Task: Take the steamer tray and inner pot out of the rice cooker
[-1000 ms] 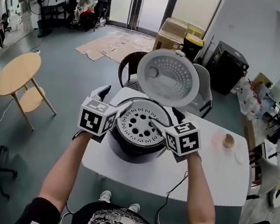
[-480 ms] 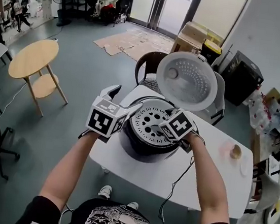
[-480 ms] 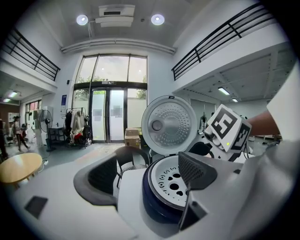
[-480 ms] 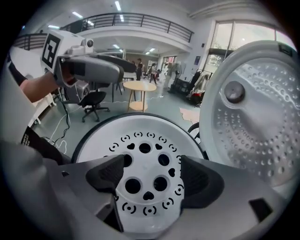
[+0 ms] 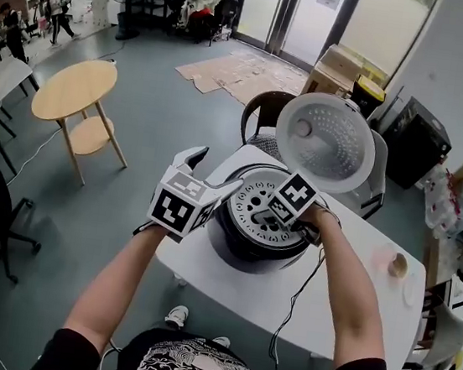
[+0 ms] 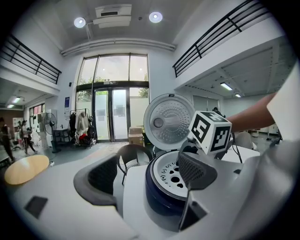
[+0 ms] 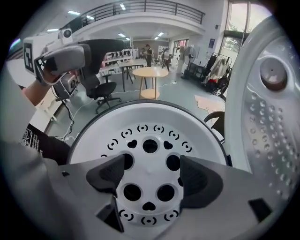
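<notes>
No words or numbers can be read. The left gripper (image 6: 150, 173) and right gripper (image 7: 150, 171) each bear a cube (image 5: 179, 207) of black-and-white squares, no letters. A blue sheet (image 6: 67, 104) by the glass doors (image 6: 112, 115) may hold print — too small to tell.

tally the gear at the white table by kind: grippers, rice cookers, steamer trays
grippers: 2, the left gripper and the right gripper, both with jaws apart
rice cooker: 1, its lid up
steamer tray: 1, sitting in the rice cooker
total: 4
</notes>
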A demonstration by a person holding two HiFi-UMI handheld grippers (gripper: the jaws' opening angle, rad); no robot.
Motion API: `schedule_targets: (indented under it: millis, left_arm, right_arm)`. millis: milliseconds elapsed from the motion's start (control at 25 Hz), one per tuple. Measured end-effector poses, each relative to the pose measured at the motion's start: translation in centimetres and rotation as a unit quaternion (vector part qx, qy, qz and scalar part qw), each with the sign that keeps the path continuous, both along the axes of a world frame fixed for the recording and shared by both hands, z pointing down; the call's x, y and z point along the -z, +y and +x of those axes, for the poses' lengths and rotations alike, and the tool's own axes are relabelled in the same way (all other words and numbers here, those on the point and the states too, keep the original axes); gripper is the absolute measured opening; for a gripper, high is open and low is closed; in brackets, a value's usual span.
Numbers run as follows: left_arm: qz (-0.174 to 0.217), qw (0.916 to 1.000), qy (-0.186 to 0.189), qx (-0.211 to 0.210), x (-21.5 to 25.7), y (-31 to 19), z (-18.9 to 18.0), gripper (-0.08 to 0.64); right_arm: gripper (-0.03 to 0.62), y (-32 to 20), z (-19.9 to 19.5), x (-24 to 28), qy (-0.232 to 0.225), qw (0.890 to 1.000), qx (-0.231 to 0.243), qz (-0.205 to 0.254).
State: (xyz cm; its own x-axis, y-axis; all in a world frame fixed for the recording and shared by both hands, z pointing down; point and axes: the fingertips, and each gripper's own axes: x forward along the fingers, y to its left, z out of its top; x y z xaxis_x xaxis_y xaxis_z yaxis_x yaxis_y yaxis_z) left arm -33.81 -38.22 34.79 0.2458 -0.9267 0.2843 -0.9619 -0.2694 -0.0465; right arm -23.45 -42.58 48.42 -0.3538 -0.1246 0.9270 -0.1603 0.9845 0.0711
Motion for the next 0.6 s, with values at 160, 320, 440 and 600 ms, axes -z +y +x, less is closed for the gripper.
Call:
schedule_targets:
  millis: [160, 320, 440, 600]
  left_arm:
    - [-0.008, 0.9999, -0.005, 0.007, -0.4, 0.9, -0.5, 0.397]
    - [-0.013, 0.9998, -0.007, 0.016, -0.9, 1.2, -1.3, 0.397]
    - [-0.014, 0.9997, -0.008, 0.018, -0.9, 1.1, -1.5, 0.397]
    - [-0.012, 0.9998, -0.009, 0.015, -0.8, 1.0, -1.6, 0.397]
  right_arm:
    - [0.380, 0.6, -0.3, -0.8, 0.031, 0.999, 0.006, -0.032]
    - [0.364, 0.8, -0.5, -2.0, 0.068, 0.996, 0.012, -0.055]
    - [0.343, 0.9, -0.6, -2.6, 0.078, 0.995, 0.012, -0.069]
    - [0.335, 0.6, -0.5, -2.7, 0.077, 0.994, -0.007, -0.075]
